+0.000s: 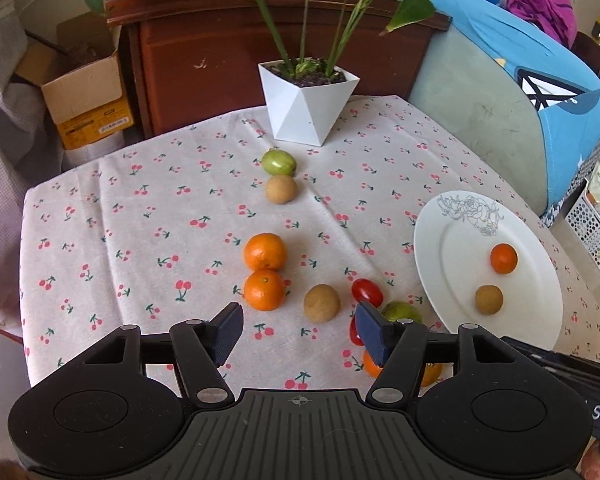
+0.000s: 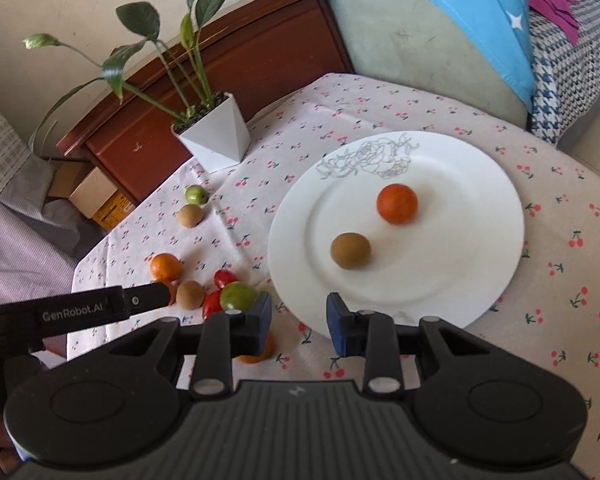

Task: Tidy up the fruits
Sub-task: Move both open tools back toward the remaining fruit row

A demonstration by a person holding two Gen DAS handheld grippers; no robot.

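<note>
The plate [image 2: 480,184] sits on the tabletop [image 1: 140,208], and it is where the fruit looks to be going. Two fruits are on the plate now: a small orange [image 2: 397,203] toward its middle and a brown kiwi [image 2: 350,250] just beside it, on the side nearer the claws. They are close but not touching.

Most of the fruit is not on the plate yet. Just off the plate's near-left rim is a little bunch: a red tomato [image 1: 367,292], a green fruit [image 1: 402,312], another brown kiwi [image 1: 321,303], and a second red tomato and an orange fruit partly hidden behind the claws. A bit farther from the plate, two oranges [image 1: 265,251] sit touching each other. Farthest from the plate, near the white plant pot [image 1: 308,108], are a green fruit [image 1: 278,162] and a brown one [image 1: 281,189], side by side.

So I think the job is just getting started, with two fruits done and about nine left.

The left claw [image 1: 298,330] is spread wide and holds nothing, hanging above the bunch by the plate. The right claw [image 2: 298,320] is spread too and holds nothing, at the plate's near rim.
</note>
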